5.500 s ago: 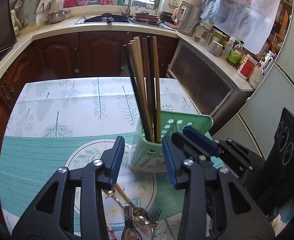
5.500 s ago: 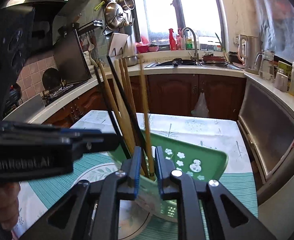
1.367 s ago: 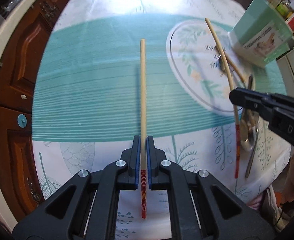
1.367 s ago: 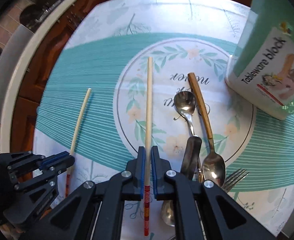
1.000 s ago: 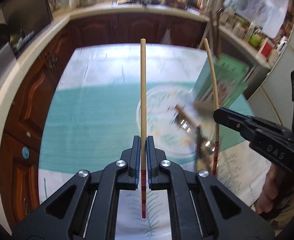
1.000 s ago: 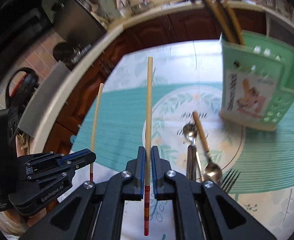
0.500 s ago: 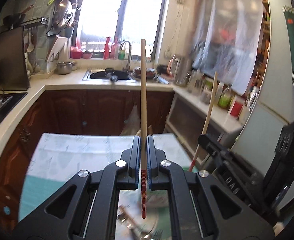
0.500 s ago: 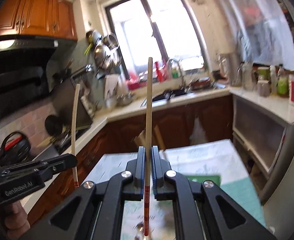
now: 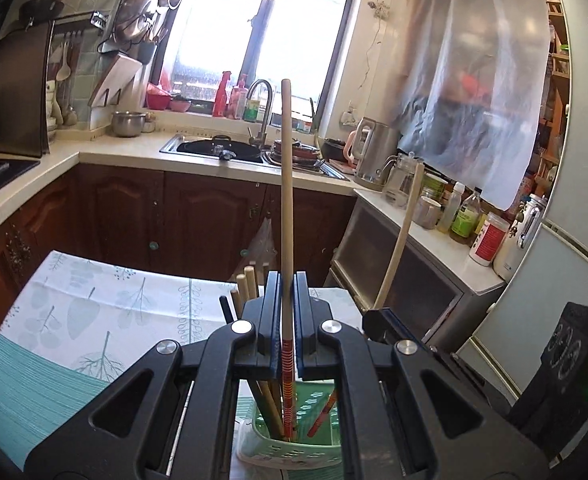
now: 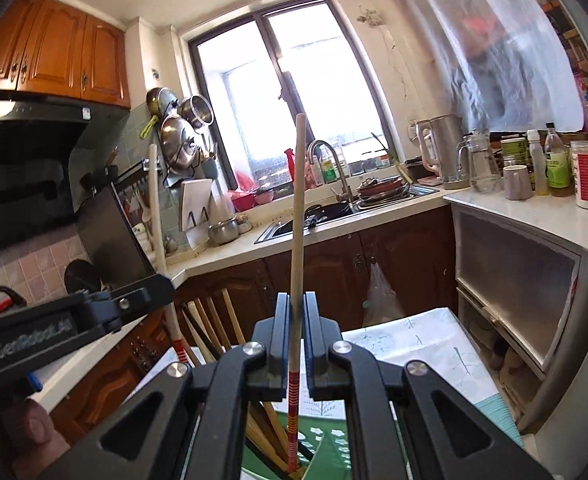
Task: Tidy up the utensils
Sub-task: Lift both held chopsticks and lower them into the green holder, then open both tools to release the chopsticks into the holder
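Note:
My left gripper (image 9: 287, 294) is shut on a pale wooden chopstick (image 9: 287, 184) that stands upright; its red-striped lower end reaches down into the green utensil holder (image 9: 314, 412) among several chopsticks (image 9: 248, 284) standing there. My right gripper (image 10: 296, 314) is shut on a matching chopstick (image 10: 299, 200), whose red end also dips into the green holder (image 10: 330, 436). The two grippers are side by side above the holder: the right gripper (image 9: 378, 320) with its chopstick (image 9: 404, 232) shows in the left wrist view, and the left gripper (image 10: 154, 284) with its chopstick (image 10: 155, 208) in the right wrist view.
The holder stands on a table with a leaf-print cloth (image 9: 94, 312). Behind it run dark wooden cabinets and a counter with a sink (image 9: 218, 148), a kettle (image 9: 370, 152) and bottles (image 9: 462, 216). A fridge (image 9: 554, 272) is at the right. A hand (image 10: 34, 436) grips the left tool.
Both grippers have lifted from over the table and tipped up toward level, carrying their chopsticks over the green holder. The red ends now hang inside it.

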